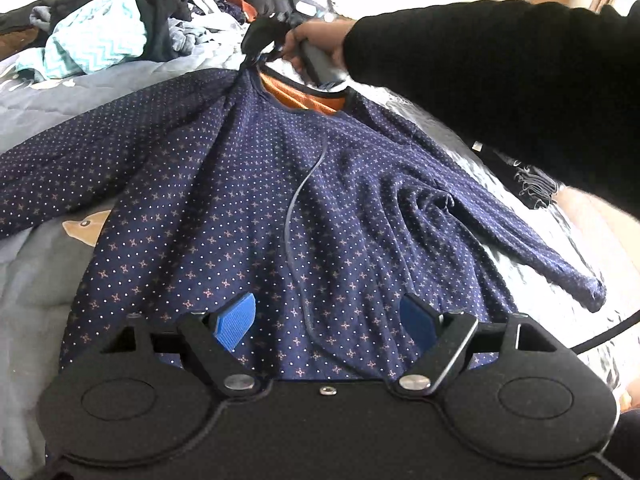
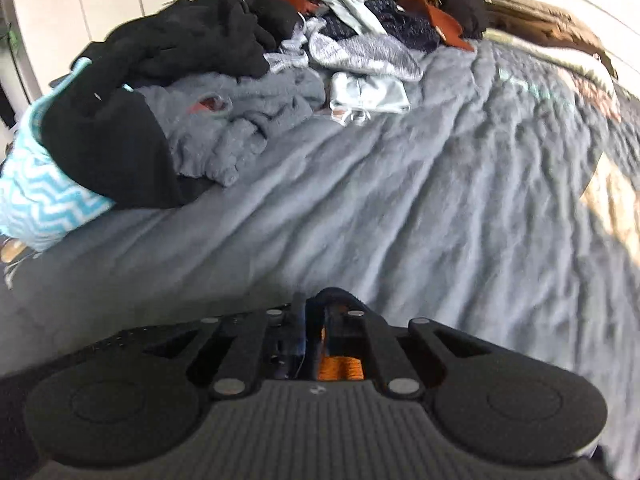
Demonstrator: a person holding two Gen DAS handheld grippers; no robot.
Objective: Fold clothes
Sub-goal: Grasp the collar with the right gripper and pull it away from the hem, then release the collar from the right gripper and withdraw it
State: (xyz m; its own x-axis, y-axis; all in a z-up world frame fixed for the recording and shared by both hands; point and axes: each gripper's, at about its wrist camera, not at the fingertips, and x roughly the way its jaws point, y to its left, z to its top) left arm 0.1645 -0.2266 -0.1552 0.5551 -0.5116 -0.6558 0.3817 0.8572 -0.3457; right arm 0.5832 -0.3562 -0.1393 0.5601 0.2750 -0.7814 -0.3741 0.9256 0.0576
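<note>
Left wrist view: left claw (image 1: 326,322) hangs wide open over the navy dotted shirt (image 1: 248,184) on the bed (image 1: 36,280), while the right claw (image 1: 260,46) pinches its collar.

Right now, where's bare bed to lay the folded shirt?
Free: the grey blanket ahead of the right gripper, bordered by the clothes pile on the left and the bed's right edge. Crowded: the pile at the far end, and the near bed under the spread shirt, where the left gripper is open.
</note>
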